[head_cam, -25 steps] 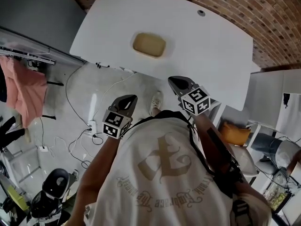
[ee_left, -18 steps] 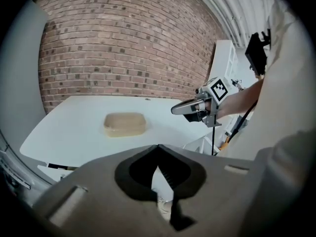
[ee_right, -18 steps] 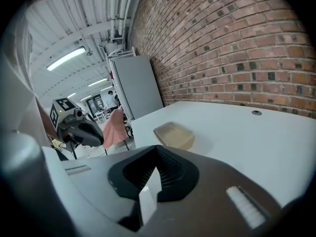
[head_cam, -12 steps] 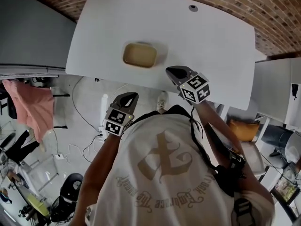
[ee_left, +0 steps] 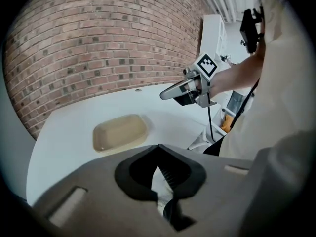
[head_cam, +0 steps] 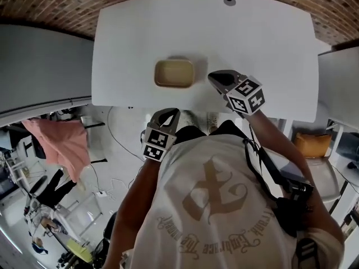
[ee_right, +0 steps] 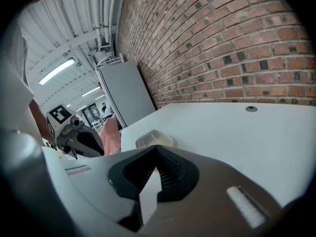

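Head view: a tan dish [head_cam: 174, 73] sits on the white worktop [head_cam: 263, 43]. The right claw [head_cam: 216, 77] hovers just beside it, and the left claw [head_cam: 170, 114] is short of the near edge. Left gripper view — claw pinched together, empty, dish ahead. Right gripper view — claw likewise closed on nothing.

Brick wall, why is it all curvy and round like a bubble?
Left gripper view: the wide lens bows the brick wall into an arch, corners black. Right gripper view: same bending, bricks sharp. Head view: table edges curve too; light is even, with a faint shadow round the dish.
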`<state>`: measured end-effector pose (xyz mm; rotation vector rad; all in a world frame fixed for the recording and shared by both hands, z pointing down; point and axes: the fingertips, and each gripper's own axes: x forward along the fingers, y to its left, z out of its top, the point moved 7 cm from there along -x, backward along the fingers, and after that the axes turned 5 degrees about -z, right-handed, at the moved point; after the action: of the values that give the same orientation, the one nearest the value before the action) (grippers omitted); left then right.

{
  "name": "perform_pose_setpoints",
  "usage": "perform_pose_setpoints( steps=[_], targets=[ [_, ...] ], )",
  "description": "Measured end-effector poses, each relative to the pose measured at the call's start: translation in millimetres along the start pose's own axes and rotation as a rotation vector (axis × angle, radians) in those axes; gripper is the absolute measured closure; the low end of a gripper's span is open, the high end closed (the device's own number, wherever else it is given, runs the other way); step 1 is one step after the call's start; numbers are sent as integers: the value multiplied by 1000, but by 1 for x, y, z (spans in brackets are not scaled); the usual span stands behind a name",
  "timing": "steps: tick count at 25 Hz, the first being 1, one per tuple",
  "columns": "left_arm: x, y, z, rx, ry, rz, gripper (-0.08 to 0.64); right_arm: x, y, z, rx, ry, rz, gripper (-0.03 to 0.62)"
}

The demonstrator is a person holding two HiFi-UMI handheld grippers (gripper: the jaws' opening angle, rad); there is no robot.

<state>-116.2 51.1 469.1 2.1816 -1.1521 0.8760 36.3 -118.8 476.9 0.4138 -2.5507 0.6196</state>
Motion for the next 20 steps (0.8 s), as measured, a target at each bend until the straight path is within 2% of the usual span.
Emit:
perform_pose_setpoints(
  steps=[7,14,20],
  targets=[
    [20,29,13,130,87,-17,557,3,-2,-9,44,10,-41,583],
    [41,58,20,320,192,-61,538,11,-13,-6,73,19,-88,583],
    [57,65,16,501,289,-106,528,16,-28,3,102,6,-121,583]
  ],
)
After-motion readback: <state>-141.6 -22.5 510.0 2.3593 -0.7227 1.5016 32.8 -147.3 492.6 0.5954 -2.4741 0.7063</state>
